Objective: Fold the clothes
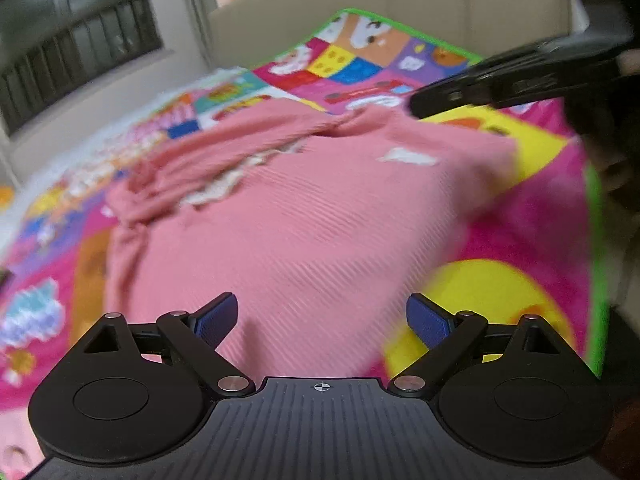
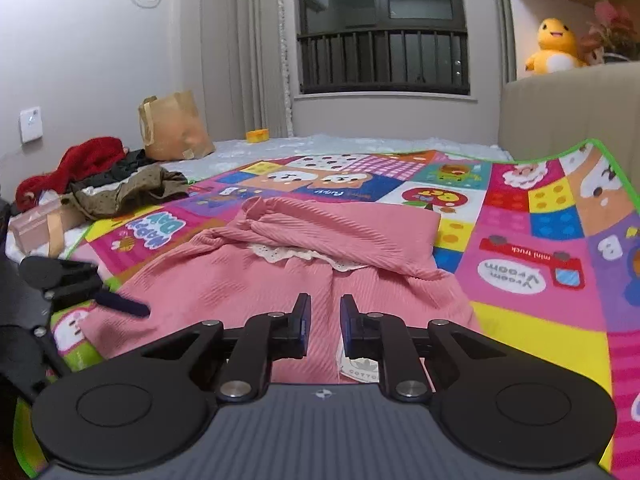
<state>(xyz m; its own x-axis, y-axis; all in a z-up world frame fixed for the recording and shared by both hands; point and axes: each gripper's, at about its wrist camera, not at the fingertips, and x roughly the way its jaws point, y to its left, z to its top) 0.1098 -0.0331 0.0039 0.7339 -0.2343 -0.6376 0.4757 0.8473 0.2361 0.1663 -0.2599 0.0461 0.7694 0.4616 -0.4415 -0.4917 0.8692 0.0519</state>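
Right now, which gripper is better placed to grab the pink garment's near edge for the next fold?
Left, probably: the left gripper hangs wide open over the pink garment; the right gripper is nearly closed.

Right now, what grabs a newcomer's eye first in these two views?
The pink ribbed garment spread mid-frame, with white lace trim showing under a folded flap. Beneath it, the loud cartoon play mat fills the bed. Beyond that: a yellow plush toy on the ledge at upper right and a heap of clothes at left.
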